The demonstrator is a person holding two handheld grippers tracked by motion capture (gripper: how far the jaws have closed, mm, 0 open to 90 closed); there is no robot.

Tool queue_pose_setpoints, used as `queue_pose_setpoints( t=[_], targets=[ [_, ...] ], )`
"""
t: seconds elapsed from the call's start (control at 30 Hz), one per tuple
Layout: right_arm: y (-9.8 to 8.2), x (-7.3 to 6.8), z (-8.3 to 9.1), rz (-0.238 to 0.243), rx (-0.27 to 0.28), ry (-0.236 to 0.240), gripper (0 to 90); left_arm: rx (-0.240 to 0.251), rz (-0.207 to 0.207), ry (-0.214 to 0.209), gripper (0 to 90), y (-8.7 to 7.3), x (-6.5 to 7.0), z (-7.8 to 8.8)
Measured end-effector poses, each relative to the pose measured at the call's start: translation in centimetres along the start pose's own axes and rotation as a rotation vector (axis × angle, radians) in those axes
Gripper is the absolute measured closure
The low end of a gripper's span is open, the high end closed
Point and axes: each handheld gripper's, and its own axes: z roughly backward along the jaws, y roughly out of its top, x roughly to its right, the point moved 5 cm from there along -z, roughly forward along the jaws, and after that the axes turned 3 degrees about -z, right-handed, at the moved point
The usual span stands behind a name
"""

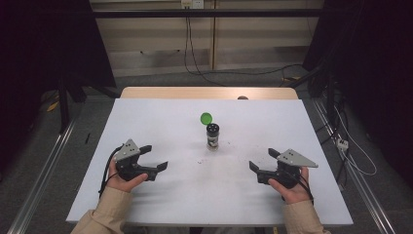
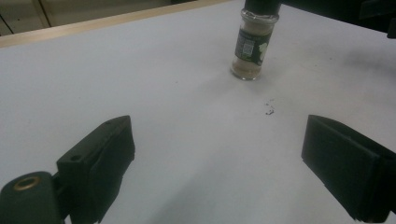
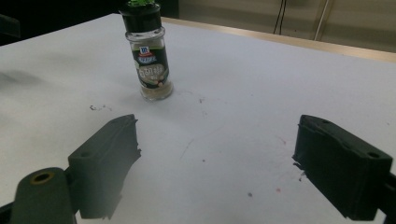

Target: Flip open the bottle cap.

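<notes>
White bench (image 1: 160, 122) bearing one upright spice jar (image 1: 213, 136), glass with a black shaker top and its green lid (image 1: 206, 118) flipped open behind. Left hand-held gripper (image 1: 155, 157) lies well left of the jar, right hand-held gripper (image 1: 263, 160) well right of it; both sets of jaws stand apart, empty, aimed toward the jar. Dark specks (image 1: 202, 160) sit just before the jar.

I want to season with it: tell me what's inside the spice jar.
The jar holds a low layer of pale powder at its bottom, clear glass above it. The label hides the middle; the black cap with its flipped-up green lid hides the top.
</notes>
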Motion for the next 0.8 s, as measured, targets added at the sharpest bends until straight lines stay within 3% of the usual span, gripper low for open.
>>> queue_pose_setpoints(
  t=[0.3, 0.8],
  targets=[
    [-0.9, 0.9, 1.0, -0.011, -0.010, -0.018, 12.7, 0.019, -0.008, 0.012, 8.6, -0.5, -0.7, 1.5],
    [-1.7, 1.5, 1.7, -0.018, -0.013, -0.033, 12.5, 0.000, -0.004, 0.035, 7.4, -1.6, -1.4, 2.5]
  ],
)
